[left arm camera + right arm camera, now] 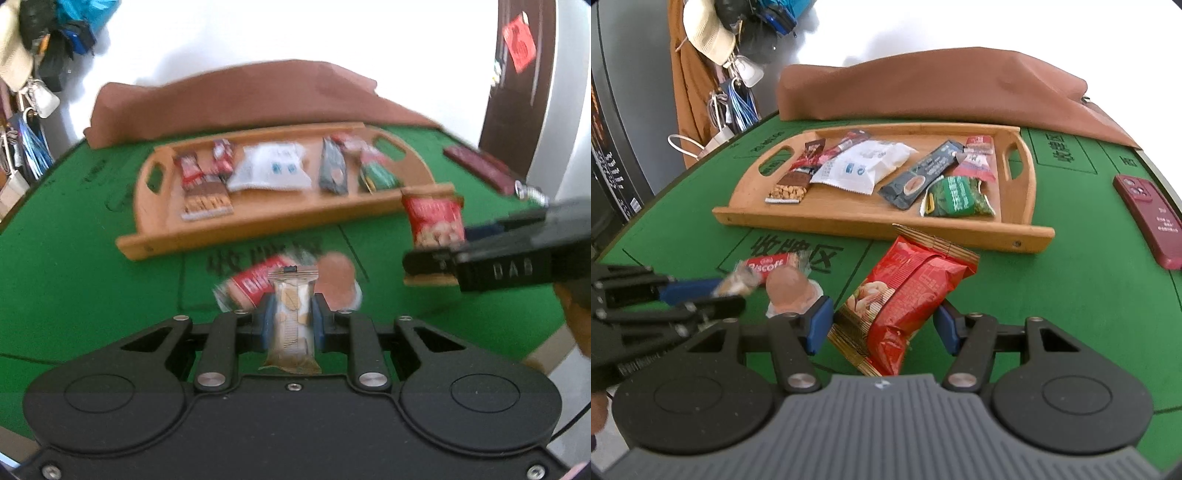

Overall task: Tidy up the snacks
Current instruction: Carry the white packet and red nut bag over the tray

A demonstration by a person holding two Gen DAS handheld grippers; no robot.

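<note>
Both grippers hold a snack on the near side of the wooden tray (1015,236), and the coming move turns on how each packet lies relative to that tray.

Left gripper (293,325): its blue pads are pressed together on a small tan wafer packet (293,325), pinched across its narrow width. The packet's long axis runs straight along the fingers, pointing toward the tray's near wall, which stands well ahead of it. In the right wrist view this gripper enters from the left, short of the tray's near-left corner.

Right gripper (882,325): its jaws stand partly spread, clamped on the sides of a red nut bag (908,295). The bag is wider than the wafer packet and lies aslant, its far gold-sealed end reaching up close to the tray's near wall, toward the right half. I judge this hand to be the nearer of the two to the tray.

Inside the tray, packets already lie in a row: dark and red bars toward the left handle, a white pouch (864,166) in the middle, a dark stick and a green bag (956,197) toward the right handle. Bare wood shows along the near wall.

Two more snacks rest on the green felt (1071,295) in front of the tray, a red Biscoff packet (764,266) and a round brown sweet (786,288), both between the left gripper and the tray's near wall.

A dark red phone (1148,221) lies off the tray's right end.
</note>
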